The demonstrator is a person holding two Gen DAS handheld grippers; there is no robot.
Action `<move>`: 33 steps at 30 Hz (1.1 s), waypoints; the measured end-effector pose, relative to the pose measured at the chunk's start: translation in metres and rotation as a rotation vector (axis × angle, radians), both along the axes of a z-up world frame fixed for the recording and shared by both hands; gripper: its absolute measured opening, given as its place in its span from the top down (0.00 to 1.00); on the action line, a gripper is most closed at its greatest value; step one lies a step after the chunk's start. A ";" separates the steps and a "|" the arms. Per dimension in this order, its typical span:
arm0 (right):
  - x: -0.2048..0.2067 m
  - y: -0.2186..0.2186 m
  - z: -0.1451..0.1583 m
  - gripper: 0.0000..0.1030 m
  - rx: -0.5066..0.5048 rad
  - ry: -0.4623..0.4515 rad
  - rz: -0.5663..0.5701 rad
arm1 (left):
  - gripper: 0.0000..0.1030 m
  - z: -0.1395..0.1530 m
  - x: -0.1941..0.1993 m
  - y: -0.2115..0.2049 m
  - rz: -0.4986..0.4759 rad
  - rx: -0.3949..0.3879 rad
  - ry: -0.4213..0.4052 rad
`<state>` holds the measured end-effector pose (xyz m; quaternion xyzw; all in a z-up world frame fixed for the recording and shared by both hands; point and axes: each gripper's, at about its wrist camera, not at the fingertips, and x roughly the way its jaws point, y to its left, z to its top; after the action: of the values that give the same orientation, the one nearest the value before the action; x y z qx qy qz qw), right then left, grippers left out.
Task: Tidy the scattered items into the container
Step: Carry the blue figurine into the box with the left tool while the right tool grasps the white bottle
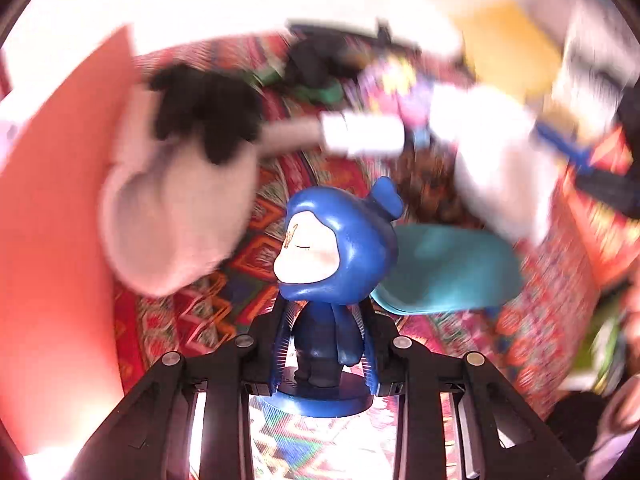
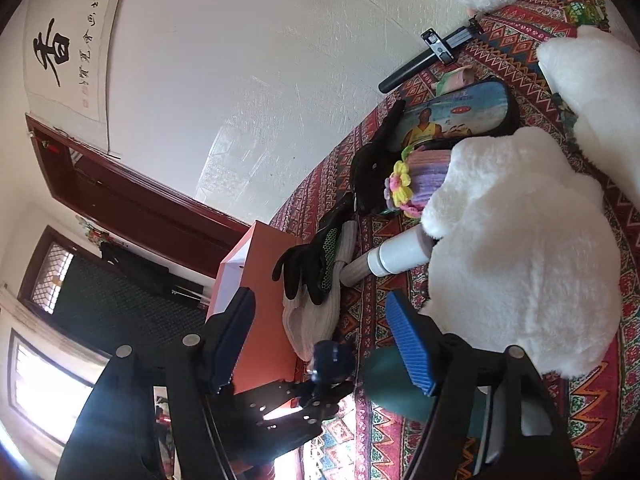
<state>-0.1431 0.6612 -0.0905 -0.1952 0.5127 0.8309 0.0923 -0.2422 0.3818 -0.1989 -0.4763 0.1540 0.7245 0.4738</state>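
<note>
My left gripper is shut on a blue figurine with a white face, held by its body above the patterned cloth; the view is motion-blurred. The orange container stands at the left. The figurine's head also shows in the right wrist view, next to the container. My right gripper is open and empty, held above the cloth. A black glove lies on a grey sock beside the container. A white bottle lies near them.
A big white plush toy lies at the right, a teal object below it. A selfie stick, a printed pencil case, a knitted purple item and another black glove lie on the red patterned cloth.
</note>
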 end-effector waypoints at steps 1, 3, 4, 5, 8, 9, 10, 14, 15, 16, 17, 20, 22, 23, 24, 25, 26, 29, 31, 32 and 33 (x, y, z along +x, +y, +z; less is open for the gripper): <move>-0.002 -0.001 -0.001 0.38 -0.003 0.001 0.006 | 0.74 0.016 -0.011 0.008 0.016 0.040 -0.004; -0.007 -0.005 -0.003 0.39 0.000 -0.006 0.016 | 0.74 0.041 -0.022 -0.004 0.062 0.114 -0.006; -0.010 -0.008 -0.004 0.39 0.002 -0.012 0.023 | 0.74 0.057 -0.032 -0.013 0.078 0.158 -0.012; -0.014 -0.010 -0.006 0.39 0.003 -0.020 0.031 | 0.74 0.074 -0.042 -0.027 0.089 0.215 -0.021; -0.025 -0.017 -0.014 0.39 -0.001 -0.054 0.050 | 0.74 0.111 -0.068 -0.034 0.144 0.367 -0.029; -0.029 -0.018 -0.018 0.39 0.000 -0.068 0.052 | 0.74 0.123 -0.077 -0.045 0.165 0.415 -0.035; -0.033 -0.020 -0.020 0.39 0.005 -0.085 0.052 | 0.74 0.130 -0.097 -0.043 0.180 0.460 -0.043; -0.054 -0.020 -0.023 0.27 0.099 -0.200 0.026 | 0.74 0.142 -0.131 -0.080 0.268 0.541 -0.019; -0.061 -0.019 -0.023 0.17 0.134 -0.233 0.017 | 0.74 0.140 -0.139 -0.090 0.296 0.548 -0.026; -0.068 -0.017 -0.022 0.16 0.170 -0.264 0.000 | 0.74 0.139 -0.148 -0.098 0.322 0.551 -0.032; -0.075 -0.015 -0.021 0.16 0.199 -0.296 -0.016 | 0.74 0.136 -0.155 -0.104 0.351 0.548 -0.036; -0.107 -0.012 -0.021 0.13 0.281 -0.393 -0.015 | 0.74 0.121 -0.175 -0.108 0.399 0.537 -0.034; -0.133 -0.014 -0.022 0.13 0.357 -0.475 0.006 | 0.74 0.118 -0.182 -0.118 0.417 0.540 -0.035; -0.146 -0.016 -0.023 0.13 0.391 -0.520 0.020 | 0.74 0.117 -0.184 -0.122 0.420 0.546 -0.037; -0.157 -0.016 -0.027 0.13 0.415 -0.562 0.038 | 0.74 0.116 -0.187 -0.125 0.424 0.546 -0.037; -0.167 -0.016 -0.033 0.13 0.428 -0.611 0.052 | 0.74 0.115 -0.189 -0.128 0.433 0.539 -0.030; -0.174 -0.014 -0.039 0.13 0.435 -0.656 0.056 | 0.74 0.112 -0.191 -0.130 0.445 0.527 -0.019; -0.184 -0.007 -0.056 0.13 0.456 -0.754 0.049 | 0.74 0.108 -0.198 -0.139 0.471 0.516 -0.013; -0.189 -0.005 -0.062 0.12 0.494 -0.804 0.044 | 0.74 0.105 -0.202 -0.147 0.480 0.525 -0.023; -0.190 -0.004 -0.064 0.12 0.515 -0.825 0.044 | 0.74 0.105 -0.203 -0.149 0.484 0.523 -0.019; -0.191 -0.003 -0.067 0.11 0.520 -0.842 0.046 | 0.74 0.105 -0.203 -0.151 0.490 0.519 -0.014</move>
<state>-0.3342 0.6580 -0.1573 -0.4956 0.2022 0.7823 0.3186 -0.4456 0.2304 -0.0937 -0.3678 -0.1570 0.8284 0.3923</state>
